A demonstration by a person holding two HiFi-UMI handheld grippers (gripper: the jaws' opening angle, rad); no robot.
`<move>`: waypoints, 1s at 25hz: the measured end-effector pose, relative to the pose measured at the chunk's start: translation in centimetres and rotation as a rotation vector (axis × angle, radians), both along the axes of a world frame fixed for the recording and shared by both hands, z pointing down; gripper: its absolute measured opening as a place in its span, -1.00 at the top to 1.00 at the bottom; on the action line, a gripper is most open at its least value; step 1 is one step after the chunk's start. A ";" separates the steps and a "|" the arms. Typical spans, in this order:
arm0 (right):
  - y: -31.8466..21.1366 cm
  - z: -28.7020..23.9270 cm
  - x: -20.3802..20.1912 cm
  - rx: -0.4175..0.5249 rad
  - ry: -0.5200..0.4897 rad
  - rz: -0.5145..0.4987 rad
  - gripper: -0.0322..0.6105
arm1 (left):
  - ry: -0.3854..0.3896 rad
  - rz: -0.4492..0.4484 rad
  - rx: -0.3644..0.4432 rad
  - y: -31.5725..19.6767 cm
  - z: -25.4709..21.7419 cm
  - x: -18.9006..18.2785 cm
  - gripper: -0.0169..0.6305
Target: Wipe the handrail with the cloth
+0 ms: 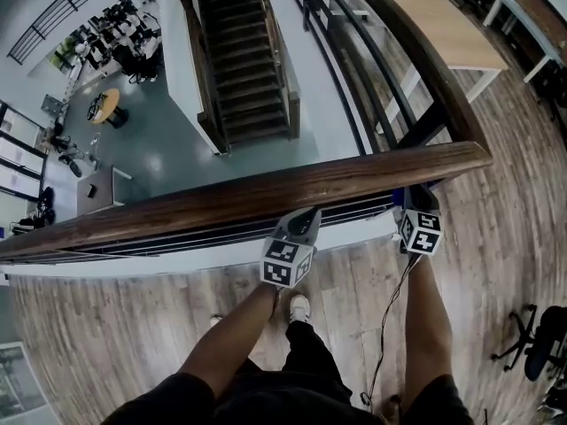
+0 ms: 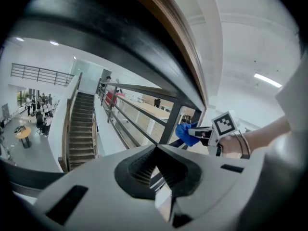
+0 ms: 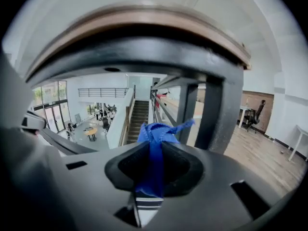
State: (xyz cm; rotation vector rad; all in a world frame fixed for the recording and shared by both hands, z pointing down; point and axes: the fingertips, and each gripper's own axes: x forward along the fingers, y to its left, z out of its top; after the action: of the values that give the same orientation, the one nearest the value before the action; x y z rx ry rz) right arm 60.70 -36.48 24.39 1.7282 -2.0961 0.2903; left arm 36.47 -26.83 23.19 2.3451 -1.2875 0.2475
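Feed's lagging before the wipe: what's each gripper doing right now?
Left gripper: closed, empty.
Right gripper: closed on the blue cloth.

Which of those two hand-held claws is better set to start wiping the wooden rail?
The right, most likely. The right gripper is shut on the blue cloth, just beneath the handrail. The left gripper is shut on nothing, so it has nothing to wipe with.
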 end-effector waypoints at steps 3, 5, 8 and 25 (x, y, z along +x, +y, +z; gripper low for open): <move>2.7 -2.6 -5.0 0.095 -0.038 -0.083 0.63 | 0.038 -0.044 0.045 1.5 -1.3 -2.4 0.93; 5.0 -2.6 -8.7 0.102 -0.069 -0.117 0.65 | 0.061 -0.064 0.057 3.2 -1.1 -4.3 0.93; 7.3 -1.7 -13.7 0.089 -0.130 -0.102 0.70 | 0.066 -0.082 0.064 4.7 -0.1 -8.0 0.93; 25.8 1.5 -55.6 0.012 -0.263 -0.552 0.70 | 0.024 -0.566 -0.069 20.7 8.7 -42.5 0.93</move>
State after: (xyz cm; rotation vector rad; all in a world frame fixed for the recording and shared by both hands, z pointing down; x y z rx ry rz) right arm 5.08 -10.67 25.92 1.0932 -2.6614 0.3496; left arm -6.06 -6.14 31.93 1.8241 -1.8260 0.0783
